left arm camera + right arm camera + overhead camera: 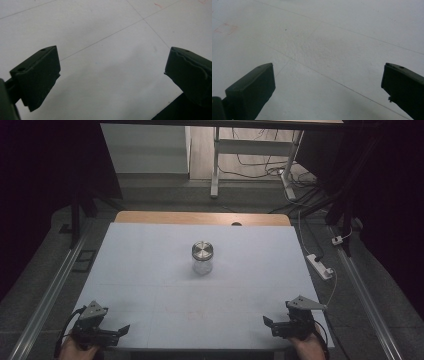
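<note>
Squat clear glass jar [202, 258], round brushed-metal lid [202, 250]

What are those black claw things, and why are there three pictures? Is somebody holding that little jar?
A person sits at a table covered in white and holds a tool in each hand. Each tool is a hand-held gripper with two black jaws that can pinch things, a bit like tongs.

The big picture is taken from a camera up above, looking down. There you see the left hand-held gripper near the bottom left corner and the right hand-held gripper near the bottom right.

The other two pictures come from small cameras riding on the grippers, looking out between their own jaws. Both show jaws standing wide open with nothing between them, just the white tabletop.

In the middle of the table stands a small clear jar with a shiny metal lid. Nobody holds it: both grippers are far from it, near the person's edge.
</note>
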Demonstrator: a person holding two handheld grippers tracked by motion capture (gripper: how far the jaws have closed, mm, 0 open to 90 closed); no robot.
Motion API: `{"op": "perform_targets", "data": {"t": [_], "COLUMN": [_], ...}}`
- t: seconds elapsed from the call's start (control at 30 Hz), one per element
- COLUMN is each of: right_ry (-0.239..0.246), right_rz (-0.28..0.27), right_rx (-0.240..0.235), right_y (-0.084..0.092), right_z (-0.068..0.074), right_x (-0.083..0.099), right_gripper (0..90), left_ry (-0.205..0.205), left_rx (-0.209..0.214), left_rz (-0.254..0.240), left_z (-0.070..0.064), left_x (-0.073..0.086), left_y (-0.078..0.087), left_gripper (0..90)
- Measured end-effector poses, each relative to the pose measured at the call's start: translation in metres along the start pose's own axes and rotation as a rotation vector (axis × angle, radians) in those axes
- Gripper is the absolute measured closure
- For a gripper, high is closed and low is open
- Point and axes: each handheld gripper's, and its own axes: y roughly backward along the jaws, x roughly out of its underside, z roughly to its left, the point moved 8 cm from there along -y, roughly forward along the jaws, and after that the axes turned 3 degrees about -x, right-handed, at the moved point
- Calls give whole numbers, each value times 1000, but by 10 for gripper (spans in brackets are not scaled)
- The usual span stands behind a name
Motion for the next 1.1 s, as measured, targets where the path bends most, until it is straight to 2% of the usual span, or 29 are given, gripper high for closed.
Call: {"op": "perform_targets", "data": {"t": [0.17,0.4,0.73,1.0,1.1], "right_ry": [-6,15,19,18,22], "right_rz": [1,11,11,19,20], "right_rx": [-18,-36,-45,-70,-72], "right_y": [0,-1,-2,-2,-3], "right_z": [0,3,3,4,5], "right_x": [0,1,0,0,0], "right_gripper": [0,0,0,10,10], "left_ry": [15,44,28,21,34], "left_rx": [30,65,45,57,73], "left_rz": [-1,-20,-7,-11,-18], "left_z": [0,2,1,0,0], "left_x": [0,0,1,0,0], "left_y": [0,2,2,2,3], "left_gripper": [12,0,0,0,0]}}
